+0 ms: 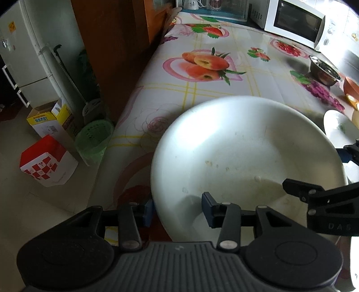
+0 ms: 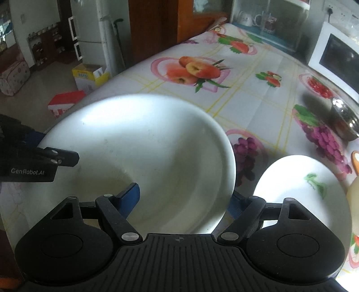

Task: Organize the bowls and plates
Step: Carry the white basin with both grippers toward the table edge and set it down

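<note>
A large white bowl stands near the table's front edge. My left gripper straddles its left rim, one blue pad outside and one inside. My right gripper straddles its right rim in the same way. Both sets of jaws stand wide, and I cannot tell whether the pads press the wall. A white plate with a green leaf print lies to the bowl's right. A steel bowl and an orange bowl stand further right.
The table carries a fruit-print cloth. A white microwave stands at the back right, a glass cabinet with cups behind. On the floor to the left are cartons, a green basket and a fridge.
</note>
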The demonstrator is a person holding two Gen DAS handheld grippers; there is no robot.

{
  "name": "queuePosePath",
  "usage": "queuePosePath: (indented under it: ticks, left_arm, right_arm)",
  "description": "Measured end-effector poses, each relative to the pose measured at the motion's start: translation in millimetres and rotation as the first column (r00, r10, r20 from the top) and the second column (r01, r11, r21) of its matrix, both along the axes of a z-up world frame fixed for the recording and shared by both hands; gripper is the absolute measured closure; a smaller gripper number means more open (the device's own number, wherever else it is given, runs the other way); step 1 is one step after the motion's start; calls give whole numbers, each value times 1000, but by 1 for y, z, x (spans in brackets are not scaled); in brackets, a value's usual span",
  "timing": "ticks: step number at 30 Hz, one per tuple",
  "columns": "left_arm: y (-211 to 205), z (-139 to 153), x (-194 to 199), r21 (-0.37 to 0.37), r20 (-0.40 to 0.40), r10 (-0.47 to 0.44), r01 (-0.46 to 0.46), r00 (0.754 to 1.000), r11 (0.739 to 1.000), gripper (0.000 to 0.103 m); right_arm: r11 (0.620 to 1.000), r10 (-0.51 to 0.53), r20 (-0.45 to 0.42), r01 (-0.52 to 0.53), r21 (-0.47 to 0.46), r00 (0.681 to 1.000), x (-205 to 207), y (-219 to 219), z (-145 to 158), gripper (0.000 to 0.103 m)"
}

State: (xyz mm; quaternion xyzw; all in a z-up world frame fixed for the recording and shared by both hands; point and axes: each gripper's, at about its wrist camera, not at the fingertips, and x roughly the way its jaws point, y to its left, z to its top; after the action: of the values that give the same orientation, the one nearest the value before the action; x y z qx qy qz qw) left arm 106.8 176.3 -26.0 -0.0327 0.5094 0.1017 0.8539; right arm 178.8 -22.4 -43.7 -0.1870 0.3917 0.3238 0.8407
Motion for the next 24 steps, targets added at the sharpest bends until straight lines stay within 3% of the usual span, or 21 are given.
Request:
queuePosePath:
  ticks: [5,7,9,24]
  left_arm:
    - [-3,-1,-4,0,2,-4,4,1000,1000,52]
    - [-5,1,-5,2,8,-6,6,1000,1000,38]
    - [-9,6,-7,13,22,-8,8,1000,1000,33]
    - [-53,53,-33,-4,142,-106,107,984,994,24]
  right_arm:
    - [1000,2,-41,-3,-10,999,0,-2,-10,21]
    - [1000,3,-39,-4,-7,999,-4,-5,-9,17]
    - [1000,6,-36,-6,-1,999,-7,-8,-5,15]
    - [998,32,45,-35,56,998,-39,-75,36,12]
